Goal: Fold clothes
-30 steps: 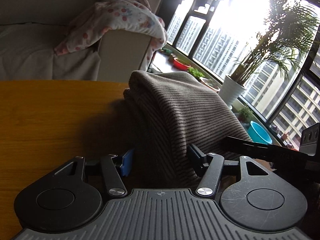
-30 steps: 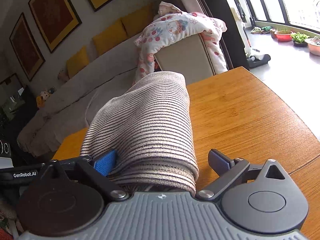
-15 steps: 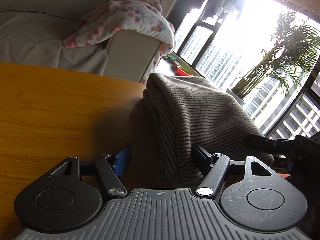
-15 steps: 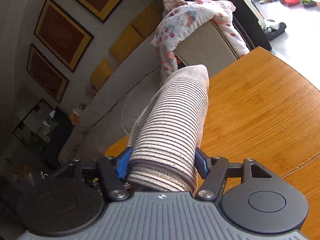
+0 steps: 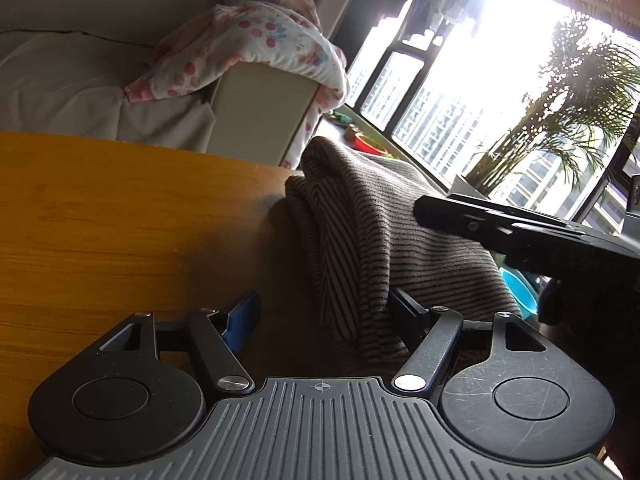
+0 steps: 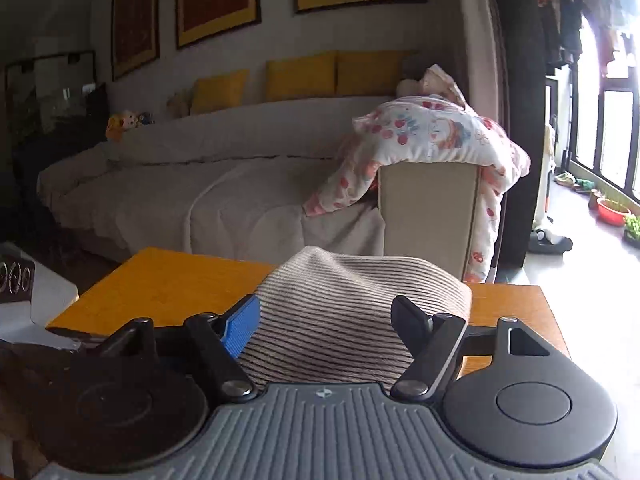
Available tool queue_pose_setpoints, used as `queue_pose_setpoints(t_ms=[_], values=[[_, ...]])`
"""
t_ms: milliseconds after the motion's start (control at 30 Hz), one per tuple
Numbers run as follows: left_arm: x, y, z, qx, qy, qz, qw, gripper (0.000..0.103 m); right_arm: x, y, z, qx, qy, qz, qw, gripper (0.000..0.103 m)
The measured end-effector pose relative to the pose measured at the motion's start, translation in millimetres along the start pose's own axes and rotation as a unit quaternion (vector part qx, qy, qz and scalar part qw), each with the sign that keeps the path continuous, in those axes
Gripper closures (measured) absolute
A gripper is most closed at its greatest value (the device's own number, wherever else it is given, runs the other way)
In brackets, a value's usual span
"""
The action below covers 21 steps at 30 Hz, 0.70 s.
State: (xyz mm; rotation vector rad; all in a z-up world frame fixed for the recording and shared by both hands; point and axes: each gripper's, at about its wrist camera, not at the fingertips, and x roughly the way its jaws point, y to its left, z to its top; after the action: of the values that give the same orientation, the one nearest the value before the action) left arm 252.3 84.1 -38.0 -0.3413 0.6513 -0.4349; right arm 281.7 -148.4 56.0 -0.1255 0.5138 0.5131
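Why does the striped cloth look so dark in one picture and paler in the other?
Left wrist view: the blown-out window backlights the striped cloth, leaving it shadowed. Right wrist view: the camera faces the dimmer sofa, so the cloth shows paler, slightly soft.

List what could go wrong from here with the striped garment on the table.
1. The brown striped knit garment lies between the open fingers of the left gripper and the right gripper; neither grips it, so the fold may slump open.
2. It sits at the orange wooden table's edge and could slide off.
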Motion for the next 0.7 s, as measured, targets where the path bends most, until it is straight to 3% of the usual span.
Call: queue_pose_setpoints(t_ms=[33, 133, 267, 367, 400, 533, 600, 700], values=[[0.1, 0.0, 0.1, 0.000, 0.000, 0.001, 1.0000, 0.027, 13.6, 7.2, -2.2, -0.022, 0.016, -0.003, 1.000, 0.036], [-1.0, 1.6, 0.2, -0.005, -0.004, 0.009, 0.9999, 0.031, 30.7, 18.1, -7.4, -0.081, -0.001, -0.003, 0.997, 0.035], [-1.3, 0.4, -0.5, -0.001, -0.004, 0.006, 1.0000, 0.028, 12.4, 1.8, -6.9, -0.046, -0.018, 0.023, 0.999, 0.033], [-1.2, 0.1, -1.1, 0.001, -0.004, 0.006, 1.0000, 0.028, -20.1, -13.3, -13.6, 0.012, -0.055, -0.002, 0.998, 0.010], [-1.1, 0.9, -1.2, -0.001, -0.004, 0.005, 1.0000, 0.028, -28.0, -22.5, -18.9, 0.046, -0.055, -0.006, 0.997, 0.008], [-0.9, 1.1, -1.3, -0.002, -0.004, 0.004, 1.0000, 0.028, -36.3, -55.5, -46.7, 0.167, -0.013, -0.004, 0.986, 0.008], [-0.4, 1.2, -1.1, -0.001, -0.004, 0.004, 1.0000, 0.028, -29.3, -64.1, -60.8, 0.204, 0.007, 0.012, 0.979, 0.026], [-1.0, 0.5, -2.2, -0.002, -0.005, 0.008, 1.0000, 0.028, -23.7, -65.9, -73.9, 0.243, 0.006, 0.038, 0.969, 0.033]])
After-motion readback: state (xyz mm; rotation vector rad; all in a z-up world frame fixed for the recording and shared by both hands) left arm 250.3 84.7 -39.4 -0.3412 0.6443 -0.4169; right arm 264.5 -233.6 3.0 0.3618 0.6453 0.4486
